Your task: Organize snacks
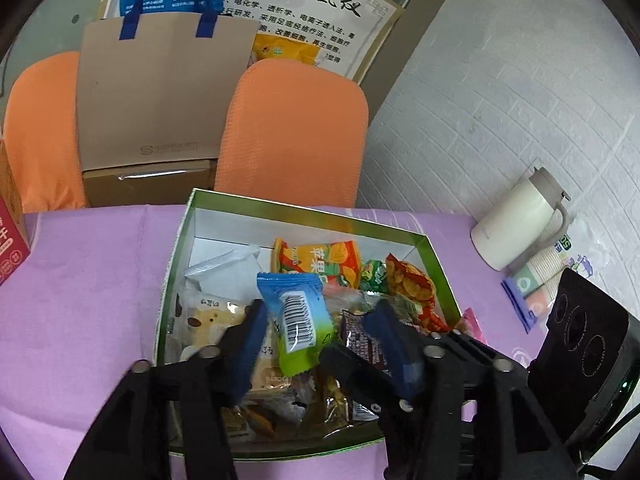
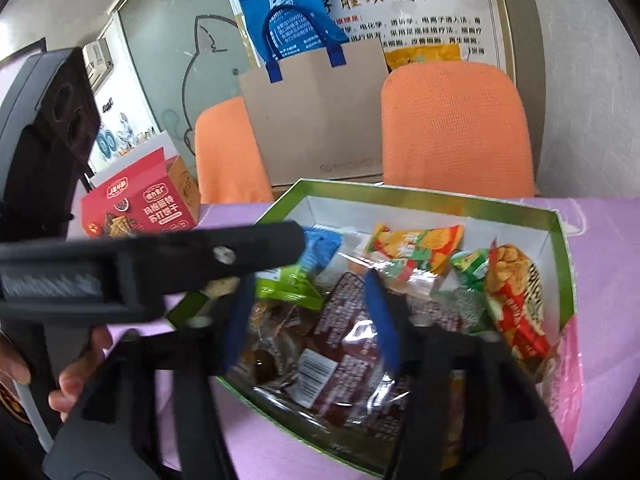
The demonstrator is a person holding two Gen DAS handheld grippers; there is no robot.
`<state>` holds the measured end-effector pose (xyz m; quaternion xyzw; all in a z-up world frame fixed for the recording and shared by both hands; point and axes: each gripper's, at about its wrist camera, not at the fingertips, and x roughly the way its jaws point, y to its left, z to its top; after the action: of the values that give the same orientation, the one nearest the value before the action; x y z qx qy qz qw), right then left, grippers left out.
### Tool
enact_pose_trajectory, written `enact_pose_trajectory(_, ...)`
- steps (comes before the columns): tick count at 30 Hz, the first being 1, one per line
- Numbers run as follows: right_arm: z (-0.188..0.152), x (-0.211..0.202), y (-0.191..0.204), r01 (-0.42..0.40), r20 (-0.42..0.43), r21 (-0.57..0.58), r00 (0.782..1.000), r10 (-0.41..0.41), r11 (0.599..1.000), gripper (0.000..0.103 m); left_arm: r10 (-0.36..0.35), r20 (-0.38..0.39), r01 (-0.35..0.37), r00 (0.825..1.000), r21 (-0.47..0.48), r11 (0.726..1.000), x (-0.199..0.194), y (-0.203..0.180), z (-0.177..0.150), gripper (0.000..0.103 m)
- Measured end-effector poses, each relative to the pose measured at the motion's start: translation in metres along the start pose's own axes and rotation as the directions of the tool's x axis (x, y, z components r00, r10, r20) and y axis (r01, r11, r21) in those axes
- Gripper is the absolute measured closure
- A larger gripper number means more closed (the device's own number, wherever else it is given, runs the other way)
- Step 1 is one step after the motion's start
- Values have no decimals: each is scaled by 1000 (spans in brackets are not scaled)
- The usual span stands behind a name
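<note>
On lilac tablecloth (image 1: pixel 92 272), green snack box (image 1: pixel 436 256), orange chairs (image 1: pixel 296 128), brick-pattern wall (image 1: pixel 500 100), left gripper (image 1: pixel 320 344) and right gripper (image 2: pixel 312 320) jaws apart, gripping nothing.

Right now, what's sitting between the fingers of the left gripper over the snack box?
In the left wrist view, a blue and green snack packet with a barcode lies between the open left gripper's fingers, above the other snacks in the green box.

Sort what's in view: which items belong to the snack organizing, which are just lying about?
Job:
green box
blue-green packet between the left gripper fingers
dark red packet under the right gripper
orange packet
red-yellow packet

Lying about:
white jug
paper cups
red cracker box
cardboard bag
orange chairs
</note>
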<state>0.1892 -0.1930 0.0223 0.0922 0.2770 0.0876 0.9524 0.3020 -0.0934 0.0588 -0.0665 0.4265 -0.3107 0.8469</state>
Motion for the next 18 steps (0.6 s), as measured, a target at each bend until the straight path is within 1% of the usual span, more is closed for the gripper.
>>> enact_pose_trajectory(1,-1,-2,1,8,17,-10,1000,-8,1000,26,22,29,-21,999,-17,1000,-4,3,-1,14)
enact_pose_trajectory(2,-3,-5,2,11,28,-17,1000,-11,1000,22,45,70,-42,997,-39,998,-10,7,-3,11)
enact_pose_trajectory(3,-4,-8,2,14,29,-21,999,-13,1000,17,55,89,-51,994,-54,997,-14,10,-4,10)
enact_pose_trajectory(5,-8,-13,4,17,21,-21,1000,-16,1000,10,76,89,-69,993,-86,994,-19,17,-5,6)
enact_pose_trajectory(6,-10,-16,4,14,14,-17,1000,-14,1000,7,87,86,-79,992,-95,992,-21,20,-6,6)
enact_pose_trajectory(10,-16,-32,11,4,-5,3,1000,-4,1000,5,122,94,-113,988,-92,989,-36,22,-18,6)
enact_pose_trajectory(14,-21,-56,20,42,-23,-1,999,-42,999,5,160,106,-153,981,-65,986,-56,12,-34,6)
enact_pose_trajectory(16,-29,-76,24,68,-26,-9,997,-68,998,4,178,115,-174,977,-46,984,-69,5,-42,5)
enact_pose_trajectory(18,-37,-93,26,93,-27,-9,995,-93,996,1,209,125,-207,970,-27,978,-85,-2,-55,5)
